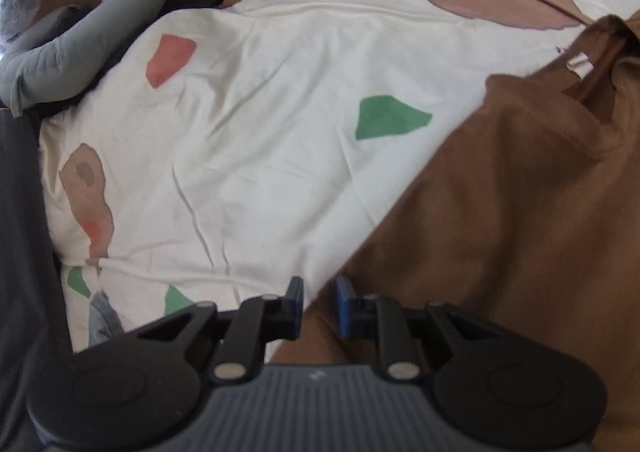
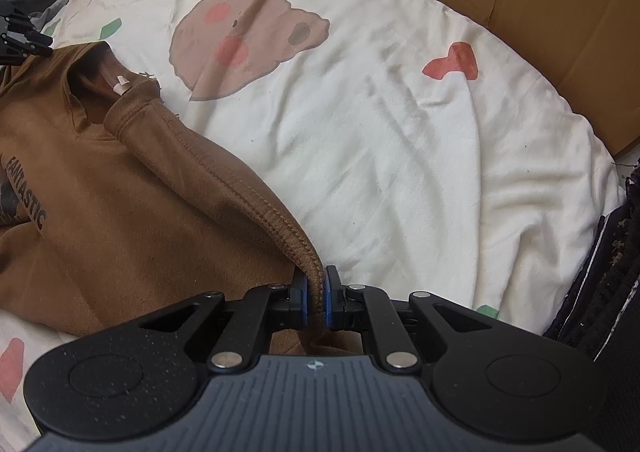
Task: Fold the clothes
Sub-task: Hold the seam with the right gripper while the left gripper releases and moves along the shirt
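Left wrist view: the left gripper hangs over the edge of a brown sweatshirt that lies on a cream bedsheet printed with bears and coloured shapes; its jaws stand slightly apart, and whether they pinch the cloth I cannot tell. Right wrist view: the right gripper has its jaws clenched on the sweatshirt's stitched hem, with cardboard beyond the sheet
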Demonstrator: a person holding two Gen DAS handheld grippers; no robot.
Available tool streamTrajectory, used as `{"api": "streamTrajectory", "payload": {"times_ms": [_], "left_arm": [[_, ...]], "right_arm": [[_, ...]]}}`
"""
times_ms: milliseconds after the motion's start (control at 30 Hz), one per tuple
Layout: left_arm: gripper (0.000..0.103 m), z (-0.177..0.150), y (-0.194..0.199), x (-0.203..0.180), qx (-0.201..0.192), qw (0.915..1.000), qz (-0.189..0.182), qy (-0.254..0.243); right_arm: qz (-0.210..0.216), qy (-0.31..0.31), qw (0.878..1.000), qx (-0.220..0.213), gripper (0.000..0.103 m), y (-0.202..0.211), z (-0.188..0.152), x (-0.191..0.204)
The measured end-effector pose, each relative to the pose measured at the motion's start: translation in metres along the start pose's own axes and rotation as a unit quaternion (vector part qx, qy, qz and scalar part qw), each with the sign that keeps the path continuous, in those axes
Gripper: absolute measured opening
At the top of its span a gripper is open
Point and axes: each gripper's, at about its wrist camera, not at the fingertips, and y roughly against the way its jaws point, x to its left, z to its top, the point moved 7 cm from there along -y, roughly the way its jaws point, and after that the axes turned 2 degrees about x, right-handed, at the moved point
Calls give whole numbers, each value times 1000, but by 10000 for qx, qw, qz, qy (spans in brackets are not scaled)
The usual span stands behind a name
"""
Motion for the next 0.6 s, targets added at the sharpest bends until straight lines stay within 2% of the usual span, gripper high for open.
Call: {"api": "streamTrajectory", "payload": {"times_ms": [267,500,600], "left_arm": [[22,-23,-5,-8,112,9998,58,156],[22,-34,3,-27,192,9989,152,-395],[24,-30,8,-23,246,9987,46,-445]], "right_arm": [[48,42,9999,116,6,-6,-6,2],[76,59,9998,171,6,-9,-9,3],[85,88,9997,195,6,-10,-9,4]]}}
